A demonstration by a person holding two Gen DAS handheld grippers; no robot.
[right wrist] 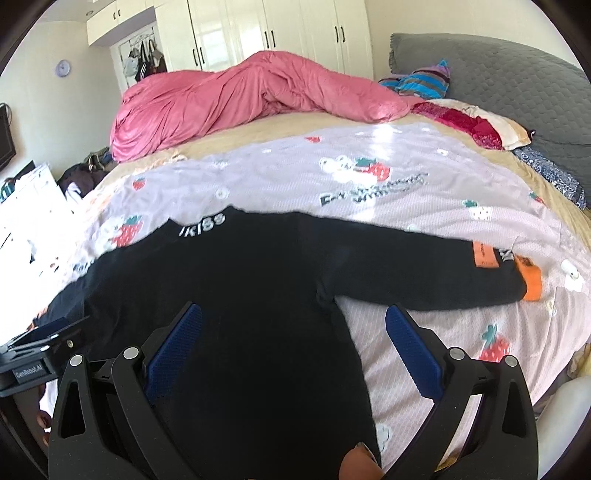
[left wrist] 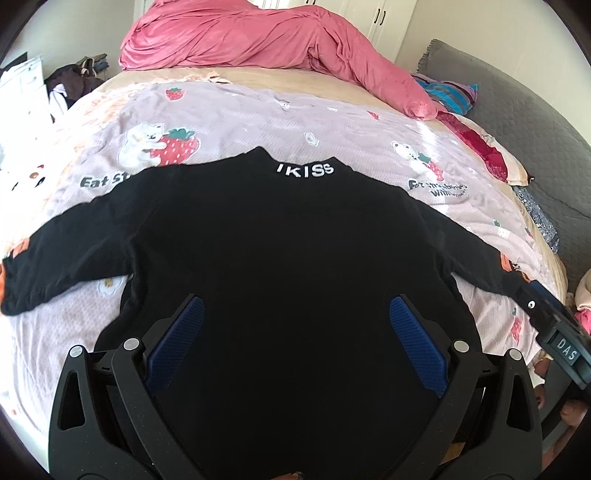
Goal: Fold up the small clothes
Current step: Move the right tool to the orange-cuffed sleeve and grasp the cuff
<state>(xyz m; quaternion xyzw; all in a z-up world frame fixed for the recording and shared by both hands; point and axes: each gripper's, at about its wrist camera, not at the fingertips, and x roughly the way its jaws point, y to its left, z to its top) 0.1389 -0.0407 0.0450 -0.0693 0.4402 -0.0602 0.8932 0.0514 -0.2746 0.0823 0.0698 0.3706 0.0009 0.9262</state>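
A small black long-sleeved top [left wrist: 280, 236] with white "IKISS" lettering at the collar lies flat on the bed, both sleeves spread out sideways. It also shows in the right wrist view [right wrist: 236, 280], where its right sleeve ends in an orange cuff [right wrist: 530, 278]. My left gripper [left wrist: 295, 317] is open and empty above the lower middle of the top. My right gripper [right wrist: 293, 321] is open and empty above the top's right side edge. The right gripper's body shows at the right edge of the left wrist view [left wrist: 554, 332].
The top lies on a lilac strawberry-print sheet [left wrist: 229, 122] on the bed. A bunched pink duvet [left wrist: 258, 40] lies at the far end. Pillows [right wrist: 480, 125] and a grey headboard [right wrist: 517, 81] are at the right. White wardrobes [right wrist: 266, 29] stand behind.
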